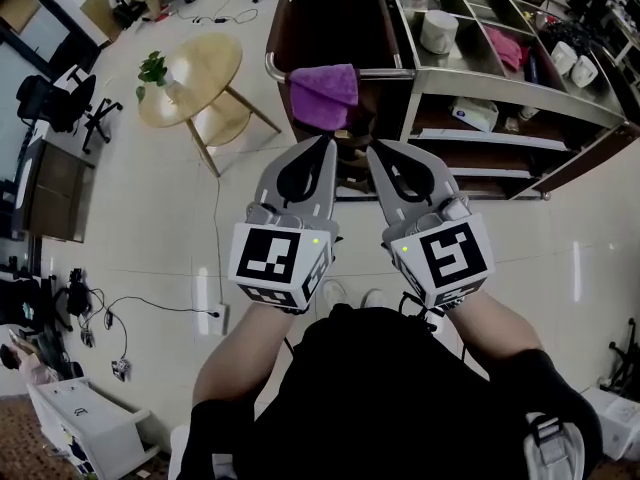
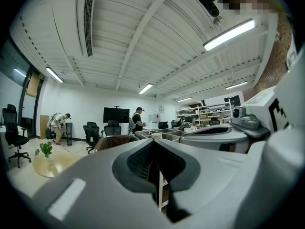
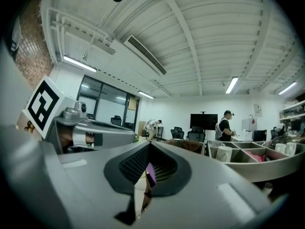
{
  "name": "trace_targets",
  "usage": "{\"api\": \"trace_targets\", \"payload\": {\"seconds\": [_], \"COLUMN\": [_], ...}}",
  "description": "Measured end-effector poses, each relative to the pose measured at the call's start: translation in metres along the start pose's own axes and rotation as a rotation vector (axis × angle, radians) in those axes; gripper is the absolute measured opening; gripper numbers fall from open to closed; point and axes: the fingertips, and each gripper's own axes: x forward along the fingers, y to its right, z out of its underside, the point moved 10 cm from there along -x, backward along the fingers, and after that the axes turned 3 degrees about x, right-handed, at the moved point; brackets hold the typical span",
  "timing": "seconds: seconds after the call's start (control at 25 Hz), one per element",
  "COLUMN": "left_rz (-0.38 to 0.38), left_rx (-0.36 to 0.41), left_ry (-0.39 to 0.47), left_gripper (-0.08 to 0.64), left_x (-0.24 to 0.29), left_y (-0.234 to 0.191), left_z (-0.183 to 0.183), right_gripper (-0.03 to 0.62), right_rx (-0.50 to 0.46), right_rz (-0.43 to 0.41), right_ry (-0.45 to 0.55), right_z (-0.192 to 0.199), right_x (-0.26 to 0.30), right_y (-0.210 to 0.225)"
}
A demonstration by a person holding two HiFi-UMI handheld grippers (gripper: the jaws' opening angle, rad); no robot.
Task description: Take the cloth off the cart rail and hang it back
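Low in the middle of the head view: two forearms, one hand behind each marker cube. Just above them, left gripper (image 1: 326, 146) and right gripper (image 1: 374, 153), side by side and near each other, tips aimed toward the top of the frame. In the left gripper view, jaws pressed together, nothing between them. In the right gripper view, jaws likewise closed and empty, with a sliver of purple showing through the slit under the tips.

Just beyond both tips and apart from them: purple cloth (image 1: 325, 93), draped over the silver rail (image 1: 385, 71) at the near end of the cart (image 1: 520, 96), hanging down the near side. Further up and to the right, in the cart's top compartments: a white cup (image 1: 437, 30) and a pink rag (image 1: 508, 48).

Toward the upper left of the head view, well apart from the cart: round wooden surface (image 1: 205, 68) carrying a small green plant (image 1: 153, 68).

Farthest off, at centre right of the right gripper view: a person (image 3: 225, 123) standing beside a dark screen (image 3: 204, 120) on the back wall.
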Motion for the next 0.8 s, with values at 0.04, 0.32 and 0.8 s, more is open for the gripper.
{"api": "trace_targets", "payload": {"seconds": [0.04, 0.32, 0.8], "left_rz": [-0.006, -0.024, 0.028], "left_rx": [0.002, 0.013, 0.034], "left_ry": [-0.002, -0.007, 0.004], "left_gripper": [-0.011, -0.011, -0.011], "left_x": [-0.001, -0.006, -0.03], "left_y": [0.004, 0.022, 0.012], "left_z": [0.001, 0.003, -0.013], "right_gripper": [0.0, 0.0, 0.0], "right_rx": [-0.001, -0.017, -0.031], "right_rz": [-0.007, -0.047, -0.01], "right_ry": [0.004, 0.036, 0.052], "right_z": [0.001, 0.001, -0.018], "right_x": [-0.003, -0.017, -0.02], "right_y": [0.001, 0.001, -0.031]}}
